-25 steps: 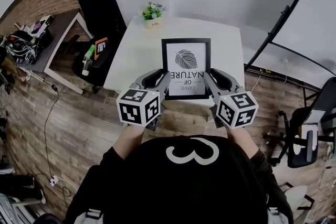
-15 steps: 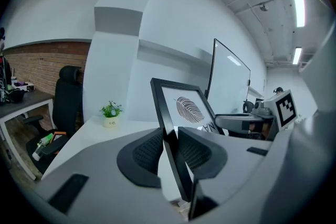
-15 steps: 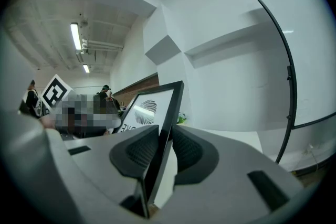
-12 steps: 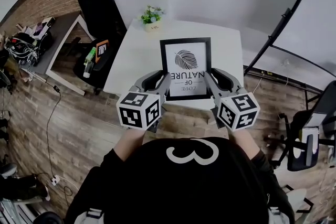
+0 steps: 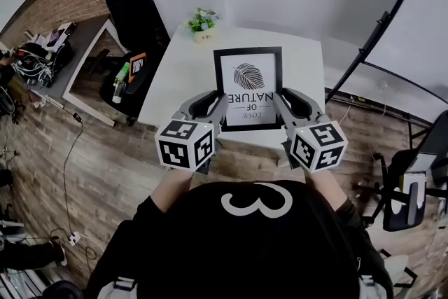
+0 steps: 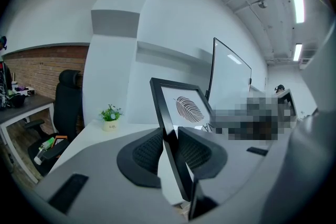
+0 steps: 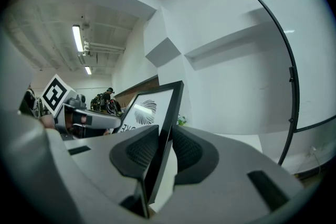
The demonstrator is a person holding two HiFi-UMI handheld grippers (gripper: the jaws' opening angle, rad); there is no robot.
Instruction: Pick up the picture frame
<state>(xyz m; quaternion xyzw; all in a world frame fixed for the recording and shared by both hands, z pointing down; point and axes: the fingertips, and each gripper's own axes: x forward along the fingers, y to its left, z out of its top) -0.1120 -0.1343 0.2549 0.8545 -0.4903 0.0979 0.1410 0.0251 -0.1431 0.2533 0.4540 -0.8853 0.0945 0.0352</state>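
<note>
A black picture frame point(image 5: 248, 87) with a leaf print and the words LOVE OF NATURE is held above the white table point(image 5: 180, 73). My left gripper point(image 5: 218, 103) is shut on its left edge, my right gripper point(image 5: 277, 101) on its right edge. In the left gripper view the frame's black edge point(image 6: 169, 136) runs between the two dark pads point(image 6: 148, 152), which press on it. The right gripper view shows the frame's other edge point(image 7: 164, 131) clamped between that gripper's pads point(image 7: 187, 152), with the print point(image 7: 143, 113) facing left.
A small potted plant point(image 5: 202, 22) stands at the table's far edge. A black office chair point(image 5: 129, 0) and a cluttered desk point(image 5: 52, 56) are to the left. A black curved stand point(image 5: 381, 17) rises at the right. A brick-pattern floor lies below.
The frame and both grippers have risen slightly together and shifted a little farther over the table. Both grips are unchanged.
</note>
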